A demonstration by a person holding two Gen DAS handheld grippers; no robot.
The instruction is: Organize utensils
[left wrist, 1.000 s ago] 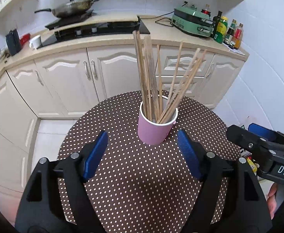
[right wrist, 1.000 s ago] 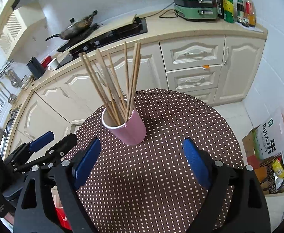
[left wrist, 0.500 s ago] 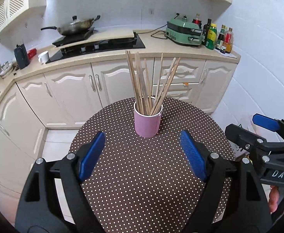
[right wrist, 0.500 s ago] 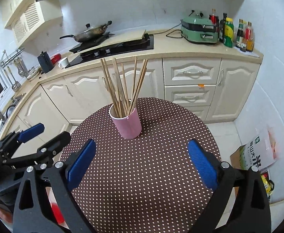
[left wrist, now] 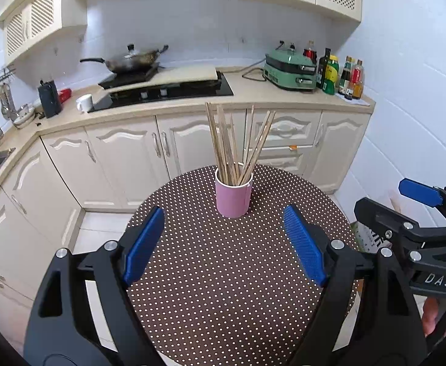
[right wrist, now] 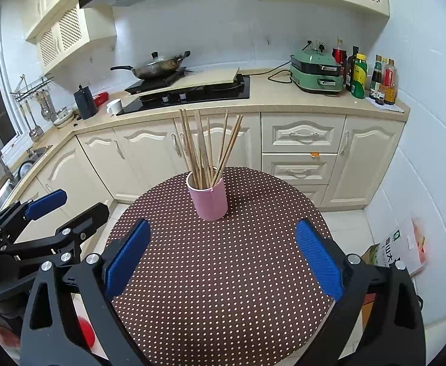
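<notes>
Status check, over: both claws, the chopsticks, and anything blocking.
Left claw open, empty. Right claw open, empty. Chopsticks upright in pink cup on dotted table. Nothing blocking.

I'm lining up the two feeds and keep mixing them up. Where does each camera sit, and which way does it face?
Left wrist: on the left gripper, looking forward and down over the dotted table at the pink cup of chopsticks; its open blue fingers show, with the right gripper at the right edge.
Right wrist: on the right gripper, same aim; its open fingers show, with the left gripper at the left edge.
Shared: table, cup, chopsticks, kitchen counter.
</notes>
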